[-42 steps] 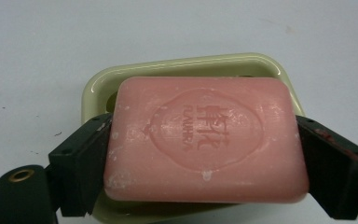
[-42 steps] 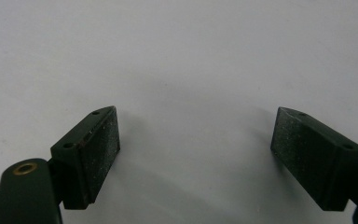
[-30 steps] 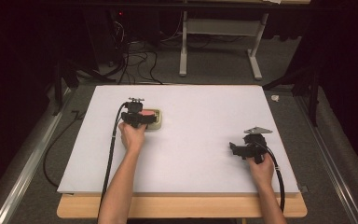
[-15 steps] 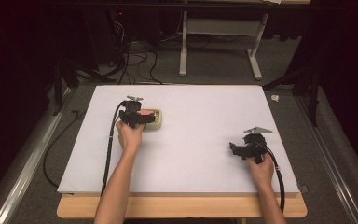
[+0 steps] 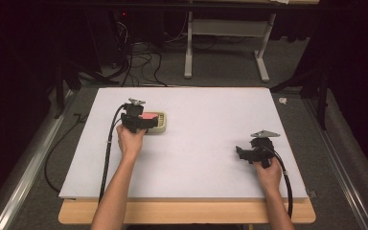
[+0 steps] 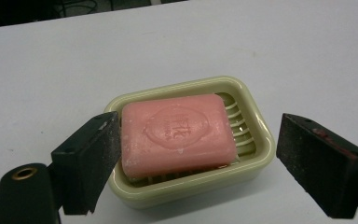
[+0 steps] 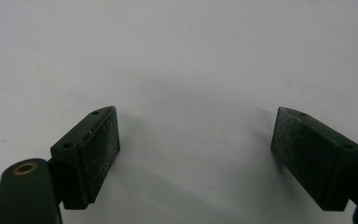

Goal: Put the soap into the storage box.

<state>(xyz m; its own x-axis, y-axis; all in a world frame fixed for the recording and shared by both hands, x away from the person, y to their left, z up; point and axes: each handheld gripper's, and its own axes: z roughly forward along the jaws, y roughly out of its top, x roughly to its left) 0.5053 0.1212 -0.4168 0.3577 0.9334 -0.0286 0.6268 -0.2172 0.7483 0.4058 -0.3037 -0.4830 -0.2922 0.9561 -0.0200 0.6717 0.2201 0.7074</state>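
Left gripper (image 6: 193, 154) with fingers (image 6: 93, 158) spread wide, straddling a green soap dish (image 6: 256, 140) that holds a pink soap bar (image 6: 177, 133), which lies between them. Risk, as judged: the left finger sits close to the dish rim; closing off-centre could tip the dish or skid it across the white counter (image 5: 211, 124). Right gripper (image 7: 196, 158) also wide, empty, over bare counter.

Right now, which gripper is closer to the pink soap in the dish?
Left. The left gripper is open with its jaws on either side of the soap and its dish. The right gripper sits far across the table, over bare surface.
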